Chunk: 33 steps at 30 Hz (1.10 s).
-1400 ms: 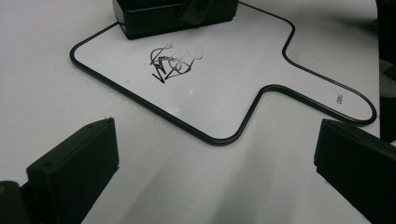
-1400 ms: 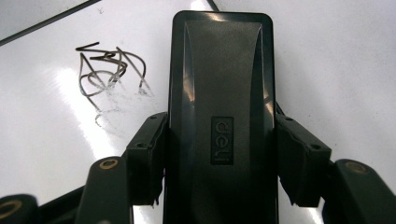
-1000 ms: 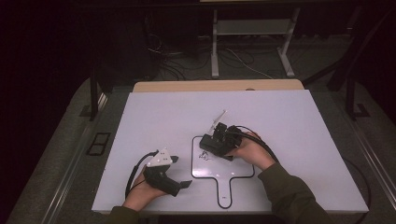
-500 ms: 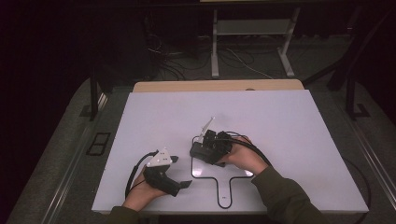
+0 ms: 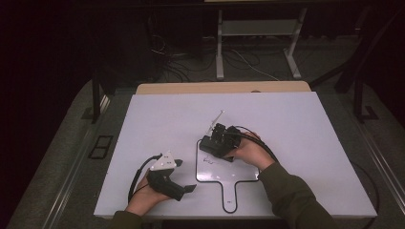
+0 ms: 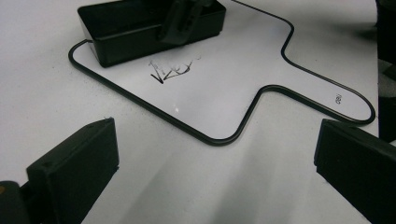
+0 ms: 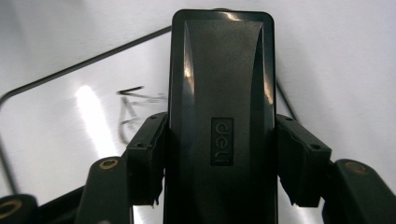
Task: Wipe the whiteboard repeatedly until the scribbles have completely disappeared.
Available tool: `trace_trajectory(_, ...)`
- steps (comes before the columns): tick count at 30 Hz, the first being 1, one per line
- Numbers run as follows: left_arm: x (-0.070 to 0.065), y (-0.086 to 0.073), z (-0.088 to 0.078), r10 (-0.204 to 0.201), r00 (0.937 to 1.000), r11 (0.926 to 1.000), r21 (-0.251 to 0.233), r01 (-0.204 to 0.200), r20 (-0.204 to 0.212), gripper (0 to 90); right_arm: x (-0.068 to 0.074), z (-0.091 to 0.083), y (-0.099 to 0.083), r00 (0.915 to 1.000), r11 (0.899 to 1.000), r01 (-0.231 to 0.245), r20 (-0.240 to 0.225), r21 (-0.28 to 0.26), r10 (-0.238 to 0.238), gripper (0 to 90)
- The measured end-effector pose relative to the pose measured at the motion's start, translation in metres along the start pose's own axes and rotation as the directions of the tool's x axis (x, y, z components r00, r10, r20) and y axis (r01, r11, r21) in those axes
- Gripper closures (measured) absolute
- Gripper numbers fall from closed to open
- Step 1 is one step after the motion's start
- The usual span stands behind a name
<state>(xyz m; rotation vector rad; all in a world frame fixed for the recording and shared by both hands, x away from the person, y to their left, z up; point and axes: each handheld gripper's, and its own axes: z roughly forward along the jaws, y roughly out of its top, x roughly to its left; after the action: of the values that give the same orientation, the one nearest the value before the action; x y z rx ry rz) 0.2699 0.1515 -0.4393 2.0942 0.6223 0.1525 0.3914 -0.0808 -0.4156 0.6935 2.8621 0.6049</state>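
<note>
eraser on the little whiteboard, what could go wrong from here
The whiteboard lies loose on the table and the left gripper hovers open beside it, so wiping may push the board along. The right gripper clamps the eraser at its back end; it could tilt and miss the scribble.

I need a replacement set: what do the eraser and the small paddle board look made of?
Eraser: likely moulded black plastic, semi-gloss, judging by soft highlights and an embossed logo. Board: glossy white wipe-off surface, probably coated, since it mirrors the lamp; thin black rim, material unclear.
</note>
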Motion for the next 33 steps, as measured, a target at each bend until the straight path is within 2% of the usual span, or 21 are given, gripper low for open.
trace_trajectory(3,0.001,0.000,0.000,0.002,1.0000,1.0000,0.001,-0.002,-0.001,0.0,-0.005,0.001,0.002,1.0000,1.000,0.000,0.008,0.003,0.000,38.8)
trace_trajectory(6,0.001,0.000,0.000,0.004,1.0000,1.0000,0.001,-0.004,-0.001,0.0,-0.002,0.002,0.004,1.0000,1.000,0.007,0.004,0.008,-0.007,38.8)
trace_trajectory(8,0.001,0.000,0.000,0.006,1.0000,1.0000,0.003,-0.006,0.000,0.0,0.003,0.002,0.006,0.9998,1.000,0.012,-0.013,0.004,-0.011,38.7)
trace_trajectory(14,0.000,0.000,0.000,0.002,1.0000,1.0000,0.003,-0.002,0.002,0.0,0.020,0.003,0.010,0.9976,0.998,0.064,-0.027,0.010,-0.064,38.8)
trace_trajectory(22,0.000,0.000,0.000,-0.002,1.0000,1.0000,-0.001,0.002,0.000,0.0,0.042,0.004,0.016,0.9903,0.992,0.128,-0.056,0.011,-0.127,38.7)
trace_trajectory(25,0.000,0.000,0.000,0.002,1.0000,1.0000,0.000,-0.002,-0.001,0.0,0.039,0.004,0.016,0.9924,0.994,0.111,-0.054,0.010,-0.111,38.7)
trace_trajectory(33,0.001,0.000,-0.001,0.000,1.0000,1.0000,-0.002,0.000,-0.001,0.0,0.011,0.005,0.015,0.9990,0.999,0.042,-0.014,0.016,-0.042,38.7)
